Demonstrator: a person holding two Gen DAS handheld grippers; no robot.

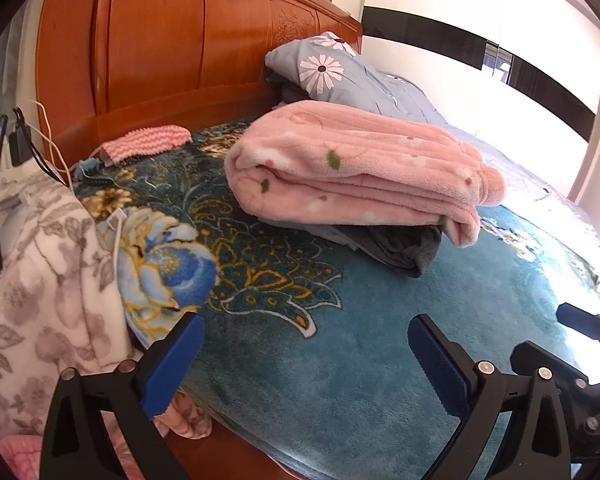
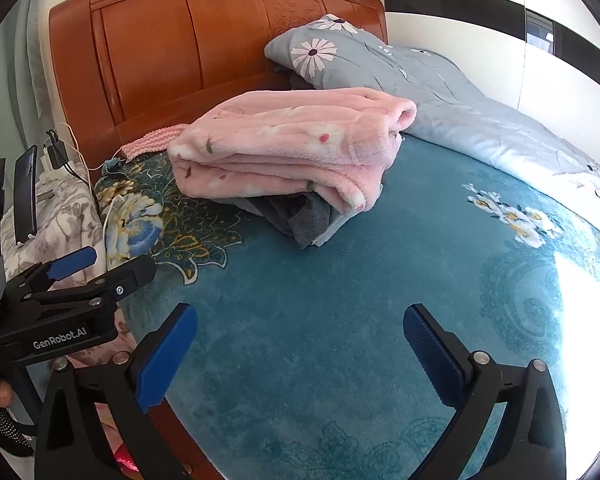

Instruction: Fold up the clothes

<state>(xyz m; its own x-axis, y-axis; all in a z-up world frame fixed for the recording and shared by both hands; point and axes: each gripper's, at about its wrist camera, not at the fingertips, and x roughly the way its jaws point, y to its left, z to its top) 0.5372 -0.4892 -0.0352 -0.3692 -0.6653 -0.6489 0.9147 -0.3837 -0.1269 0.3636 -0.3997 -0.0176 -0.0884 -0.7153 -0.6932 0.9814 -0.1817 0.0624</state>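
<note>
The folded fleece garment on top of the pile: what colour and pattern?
Pink with small white flowers, clearest in the left wrist view.

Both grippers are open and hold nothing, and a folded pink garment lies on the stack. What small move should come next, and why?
Probably reach the left gripper toward the grey floral fabric heaped at the bed's left edge. The pink garment already lies folded on the dark clothes, the right gripper is also empty, and that heap looks like the nearest unfolded piece.
</note>
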